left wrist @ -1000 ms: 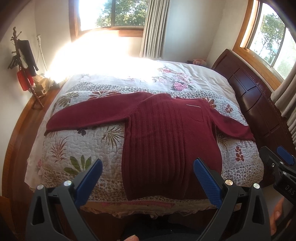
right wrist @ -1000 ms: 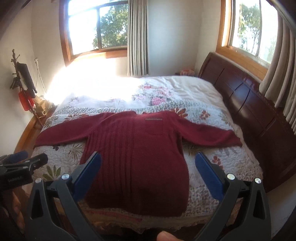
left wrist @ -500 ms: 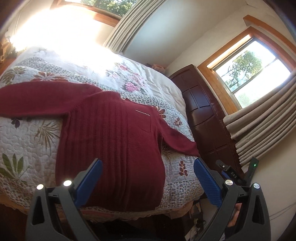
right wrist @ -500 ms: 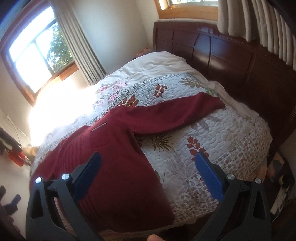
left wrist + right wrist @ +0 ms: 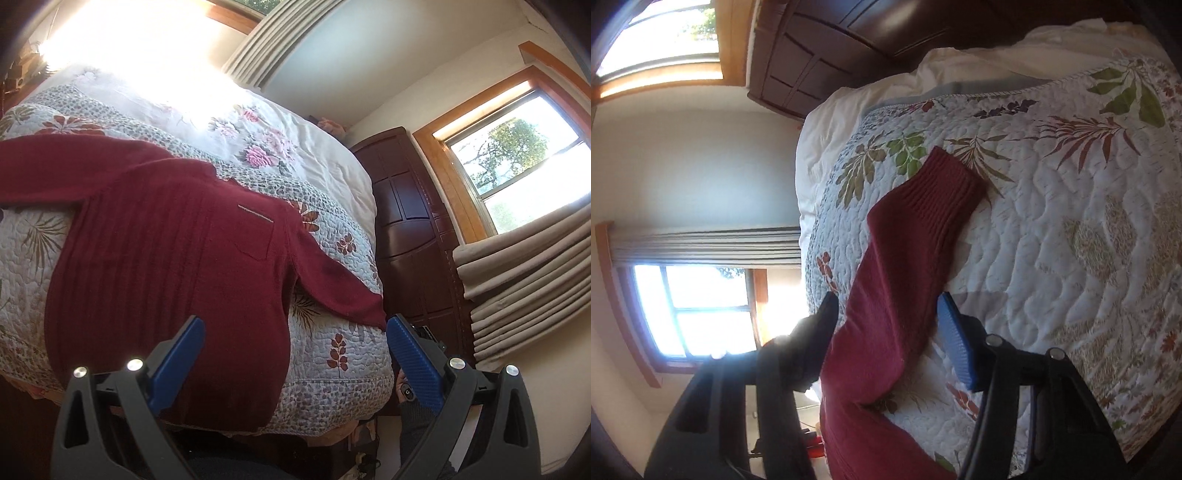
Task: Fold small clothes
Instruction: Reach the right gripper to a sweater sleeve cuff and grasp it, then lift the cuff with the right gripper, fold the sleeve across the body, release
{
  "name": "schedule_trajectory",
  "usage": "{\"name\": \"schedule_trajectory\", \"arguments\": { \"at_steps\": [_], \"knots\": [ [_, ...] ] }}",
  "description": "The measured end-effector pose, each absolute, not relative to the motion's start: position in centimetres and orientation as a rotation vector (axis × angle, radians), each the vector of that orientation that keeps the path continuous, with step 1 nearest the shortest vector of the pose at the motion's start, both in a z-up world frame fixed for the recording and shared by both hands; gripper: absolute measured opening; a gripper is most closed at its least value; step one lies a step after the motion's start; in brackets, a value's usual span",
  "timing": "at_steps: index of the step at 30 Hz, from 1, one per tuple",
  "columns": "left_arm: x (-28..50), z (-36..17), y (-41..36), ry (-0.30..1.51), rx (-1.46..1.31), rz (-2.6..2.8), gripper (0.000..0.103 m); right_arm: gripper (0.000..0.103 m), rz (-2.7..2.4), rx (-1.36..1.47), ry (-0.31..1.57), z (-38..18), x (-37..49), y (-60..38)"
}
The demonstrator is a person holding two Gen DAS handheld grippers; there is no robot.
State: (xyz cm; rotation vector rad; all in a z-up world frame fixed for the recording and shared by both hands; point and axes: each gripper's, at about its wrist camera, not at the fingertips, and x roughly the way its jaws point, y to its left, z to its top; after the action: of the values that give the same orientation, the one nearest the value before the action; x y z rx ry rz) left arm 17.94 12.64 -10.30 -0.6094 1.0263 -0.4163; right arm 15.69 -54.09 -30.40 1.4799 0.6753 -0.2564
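A dark red knit sweater (image 5: 166,258) lies flat on the bed, front up, sleeves spread out. Its right sleeve (image 5: 332,291) reaches the bed's right edge. My left gripper (image 5: 295,332) hovers open above the sweater's hem and right side, holding nothing. In the right wrist view the camera is rolled sideways. My right gripper (image 5: 886,306) sits low over that sleeve (image 5: 897,295), its jaws narrowed to roughly the sleeve's width, one finger on either side. The ribbed cuff (image 5: 942,192) lies beyond the fingertips. The fabric is flat, not bunched.
The floral quilt (image 5: 336,369) covers the bed, with a white duvet (image 5: 314,140) further back. A dark wooden headboard (image 5: 406,221) stands right of the bed, with curtains (image 5: 517,277) and a window beside it. A hand (image 5: 404,391) shows below the bed corner.
Both grippers swung toward the bed's right side. The right gripper rolled sideways, came down onto the right sleeve, and its jaws narrowed. The sweater has not moved.
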Motion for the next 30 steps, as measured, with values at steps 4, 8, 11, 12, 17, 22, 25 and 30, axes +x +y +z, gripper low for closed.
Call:
{"name": "schedule_trajectory", "arguments": {
  "at_steps": [4, 8, 11, 12, 17, 22, 25, 30],
  "knots": [
    [18.3, -9.6, 11.2, 1.003, -0.647, -0.389, 0.099, 0.053, -0.302, 1.517, 0.702, -33.6, 17.2, -56.8],
    [18.8, -9.1, 10.2, 0.984, -0.7, -0.4, 0.099, 0.054, -0.339, 1.548, 0.719, -35.6, 18.0, -58.0],
    [19.1, -9.0, 9.3, 0.976, -0.719, -0.401, 0.099, 0.058, -0.35, 1.545, 0.714, -36.2, 18.6, -58.4],
    [19.3, -9.0, 9.0, 0.974, -0.73, -0.406, 0.099, 0.059, -0.351, 1.548, 0.706, -36.3, 18.8, -58.5],
    [19.9, -8.6, 8.5, 0.945, -0.813, -0.427, 0.099, 0.044, -0.355, 1.552, 0.702, -36.5, 19.1, -59.0],
    [20.4, -8.1, 9.7, 0.905, -0.869, -0.411, 0.099, 0.011, -0.334, 1.555, 0.723, -36.3, 18.3, -59.4],
    [20.8, -8.3, 10.5, 0.887, -0.904, -0.424, 0.099, 0.009, -0.347, 1.506, 0.703, -34.5, 17.5, -59.7],
    [21.5, -8.4, 11.5, 0.863, -0.909, -0.476, 0.099, 0.009, -0.346, 1.395, 0.702, -30.4, 17.0, -59.4]
  ]
}}
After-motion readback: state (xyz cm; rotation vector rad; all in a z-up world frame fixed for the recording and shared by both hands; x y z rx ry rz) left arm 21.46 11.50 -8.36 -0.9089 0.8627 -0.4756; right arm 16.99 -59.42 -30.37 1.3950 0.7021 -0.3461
